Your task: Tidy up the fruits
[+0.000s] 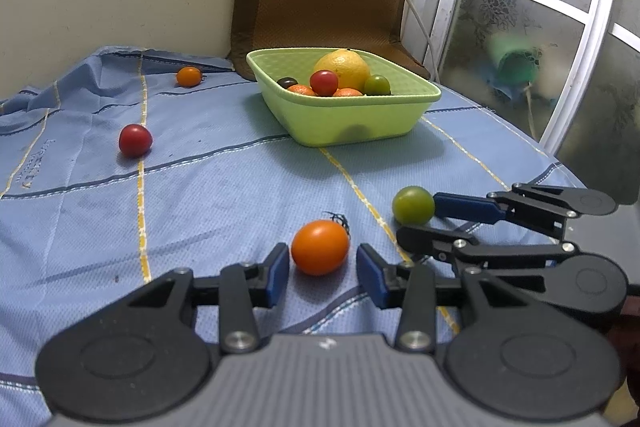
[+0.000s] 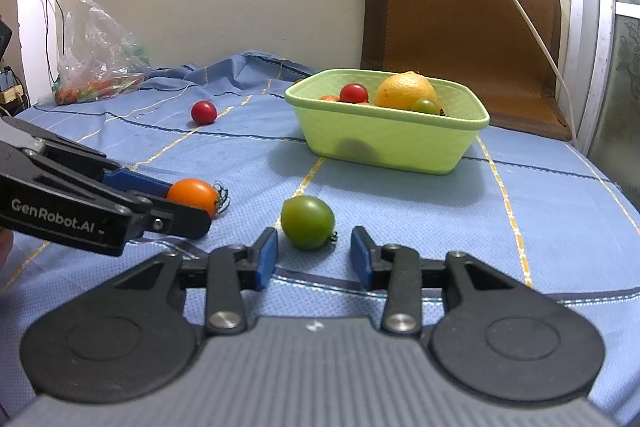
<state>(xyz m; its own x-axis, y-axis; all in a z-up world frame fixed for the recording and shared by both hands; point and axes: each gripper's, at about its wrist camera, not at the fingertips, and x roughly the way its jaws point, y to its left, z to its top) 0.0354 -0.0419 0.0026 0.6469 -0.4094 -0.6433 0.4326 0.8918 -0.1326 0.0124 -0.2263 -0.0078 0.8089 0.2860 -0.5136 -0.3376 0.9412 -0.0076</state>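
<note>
White lettering reading "GenRobot.AI" stands on the black side of the left gripper (image 2: 188, 205), seen in the right wrist view. The blue tablecloth (image 1: 200, 187) carries a line of pale printed lettering near its left edge in the left wrist view, too blurred and slanted to read.

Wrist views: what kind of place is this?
Likely a home room, not a lab: blue cloth spread over the table, brown cushion against a plaster wall, frosted-glass door beside it.
</note>
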